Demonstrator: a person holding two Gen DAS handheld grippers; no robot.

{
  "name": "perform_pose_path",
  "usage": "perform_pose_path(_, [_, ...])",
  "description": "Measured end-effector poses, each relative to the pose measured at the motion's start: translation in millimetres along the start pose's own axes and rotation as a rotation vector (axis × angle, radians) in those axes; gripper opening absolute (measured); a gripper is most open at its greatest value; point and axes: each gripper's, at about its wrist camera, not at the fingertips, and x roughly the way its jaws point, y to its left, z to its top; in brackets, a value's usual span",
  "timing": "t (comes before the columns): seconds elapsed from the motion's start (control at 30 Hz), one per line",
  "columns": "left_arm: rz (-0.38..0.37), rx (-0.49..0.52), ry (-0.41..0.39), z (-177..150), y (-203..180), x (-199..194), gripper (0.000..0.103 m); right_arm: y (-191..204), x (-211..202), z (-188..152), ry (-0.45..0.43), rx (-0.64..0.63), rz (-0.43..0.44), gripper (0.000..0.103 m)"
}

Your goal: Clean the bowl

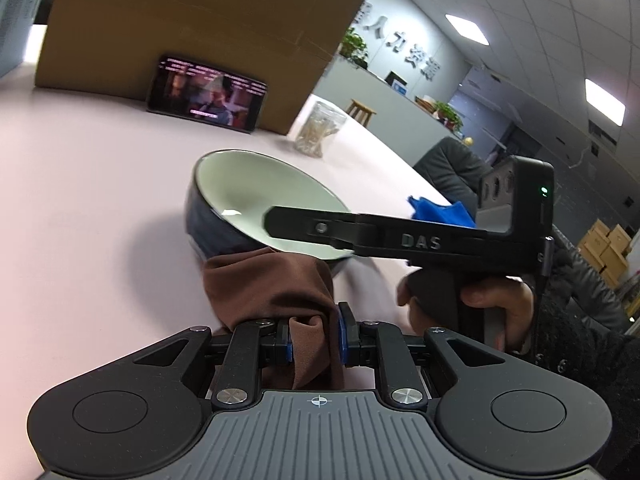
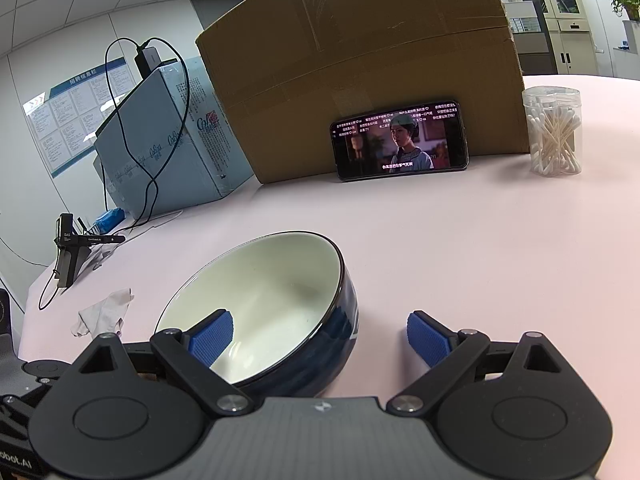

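Pink table (image 2: 440,240) carries a cardboard box (image 2: 360,60) at its far edge, phone (image 2: 400,146) leaning on it, jar of cotton swabs (image 2: 554,132) beside. Bowl (image 2: 272,304) — white inside, dark blue outside — sits tilted near the front edge. Left claw (image 1: 314,338) pinched tight on a brown cloth (image 1: 276,284) that touches the bowl's outer wall. Right claw (image 2: 320,340) spread wide — one pad inside the bowl, one outside, rim between them, nothing held.

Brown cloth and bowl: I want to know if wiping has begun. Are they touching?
Cannot tell. In the left wrist view the brown cloth overlaps the bowl at its outer wall, but no contact or gap shows plainly.
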Motion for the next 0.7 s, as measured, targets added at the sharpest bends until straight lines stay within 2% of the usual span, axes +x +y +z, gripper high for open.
perform_pose_path(0.27, [0.051, -0.017, -0.028, 3.1, 11.1, -9.0, 0.018, 0.4, 0.0, -0.2, 0.0, -0.001, -0.001, 0.096])
perform_pose_path(0.5, [-0.034, 0.025, 0.037, 1.3, -4.9, 6.8, 0.018, 1.1, 0.0, -0.3, 0.001, -0.002, -0.001, 0.096])
perform_pose_path(0.7, [-0.003, 0.024, 0.03, 1.9, -1.1, 4.0, 0.018, 1.2, 0.0, -0.2, 0.001, -0.001, -0.001, 0.096])
